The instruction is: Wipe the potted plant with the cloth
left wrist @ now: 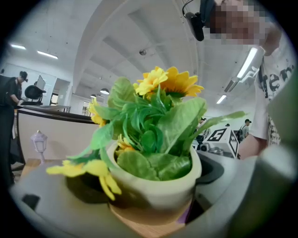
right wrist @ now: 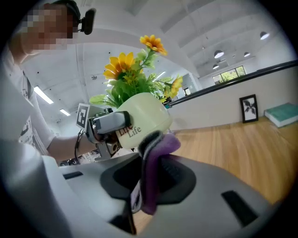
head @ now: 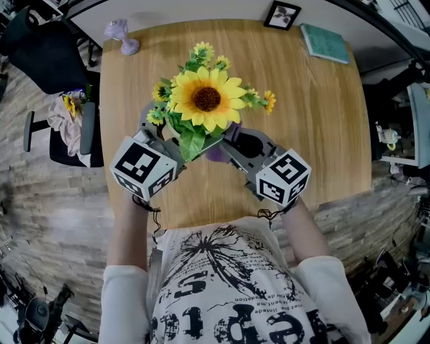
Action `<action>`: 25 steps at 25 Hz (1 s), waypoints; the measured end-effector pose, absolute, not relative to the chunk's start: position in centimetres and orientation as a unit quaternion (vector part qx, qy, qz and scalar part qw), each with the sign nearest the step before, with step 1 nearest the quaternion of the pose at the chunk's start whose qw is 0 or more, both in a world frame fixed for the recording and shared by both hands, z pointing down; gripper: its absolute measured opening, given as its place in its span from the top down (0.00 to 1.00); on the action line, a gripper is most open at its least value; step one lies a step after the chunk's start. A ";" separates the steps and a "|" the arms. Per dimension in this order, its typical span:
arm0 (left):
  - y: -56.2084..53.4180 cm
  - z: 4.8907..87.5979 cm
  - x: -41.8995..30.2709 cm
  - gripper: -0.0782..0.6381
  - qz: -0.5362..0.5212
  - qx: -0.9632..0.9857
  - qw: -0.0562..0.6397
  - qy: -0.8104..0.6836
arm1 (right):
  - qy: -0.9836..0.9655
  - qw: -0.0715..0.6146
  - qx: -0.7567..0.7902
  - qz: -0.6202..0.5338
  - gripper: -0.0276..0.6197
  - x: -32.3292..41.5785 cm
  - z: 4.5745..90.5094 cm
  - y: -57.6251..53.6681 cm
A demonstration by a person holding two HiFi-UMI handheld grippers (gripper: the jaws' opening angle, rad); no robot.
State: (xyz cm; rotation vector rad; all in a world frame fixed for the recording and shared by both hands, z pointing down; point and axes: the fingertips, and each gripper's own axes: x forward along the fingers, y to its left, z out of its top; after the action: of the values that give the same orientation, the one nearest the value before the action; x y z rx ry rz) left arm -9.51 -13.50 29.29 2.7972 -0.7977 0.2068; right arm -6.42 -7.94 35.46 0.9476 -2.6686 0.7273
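Two grippers meet at the potted plant (head: 207, 99), which stands near the middle of the round wooden table (head: 316, 121), just ahead of the person's chest. From the head view a big sunflower bloom and smaller yellow flowers cover nearly all of the pot, so the pot's shape is read from the gripper views instead.

The left gripper (head: 164, 134) comes in from the plant's left. In the left gripper view the pale pot (left wrist: 153, 183) fills the gap between the jaws, and they are clamped on its sides — green leaves spill over the rim and bare wood shows under its base. Whether the base rests fully on the table cannot be told.

The right gripper (head: 232, 144) comes in from the plant's right. Its jaws are clenched on a purple cloth (right wrist: 151, 172), folded with a grey edge, that stands up out of the gap. The cloth's upper end touches the lower side of the pot (right wrist: 144, 116), beside the printed word "Life". In that same view the left gripper's grey jaw lies against the pot's far side.

Along the table's far edge, well apart from the plant, are three things — a small lavender lamp-shaped ornament (head: 121, 35) at the left, a black picture frame (head: 282, 15) and a teal book (head: 326, 42) at the right.
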 end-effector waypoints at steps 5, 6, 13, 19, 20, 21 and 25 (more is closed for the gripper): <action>-13.3 29.9 -9.0 0.13 0.073 0.952 0.112 -0.274 | -0.898 0.114 0.347 0.244 0.84 -4.4 35.7 -8.7; -13.2 30.0 -8.9 0.13 0.074 0.952 0.111 -0.275 | -0.897 0.115 0.350 0.244 0.84 -4.0 35.8 -8.8; -12.3 30.2 -7.7 0.13 0.064 0.952 0.102 -0.283 | -0.891 0.141 0.383 0.200 0.84 -0.7 36.4 -9.5; -12.1 31.7 -6.5 0.13 0.065 0.945 0.097 -0.304 | -0.876 0.150 0.430 0.161 0.84 3.7 36.5 -10.9; -12.0 32.2 -6.3 0.13 0.066 0.944 0.099 -0.308 | -0.873 0.152 0.438 0.152 0.84 4.6 36.5 -11.1; -11.8 32.8 -6.1 0.13 0.069 0.943 0.099 -0.311 | -0.870 0.154 0.446 0.143 0.84 5.4 36.4 -11.3; -10.6 35.7 -4.1 0.13 0.072 0.942 0.112 -0.306 | -0.864 0.159 0.465 0.112 0.84 9.1 35.9 -11.6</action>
State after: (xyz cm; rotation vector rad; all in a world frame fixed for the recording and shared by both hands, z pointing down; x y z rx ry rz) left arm -4.07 -10.58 35.69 2.7666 -0.8997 0.2124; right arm 9.05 -11.58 35.91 1.3292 -2.4679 0.3208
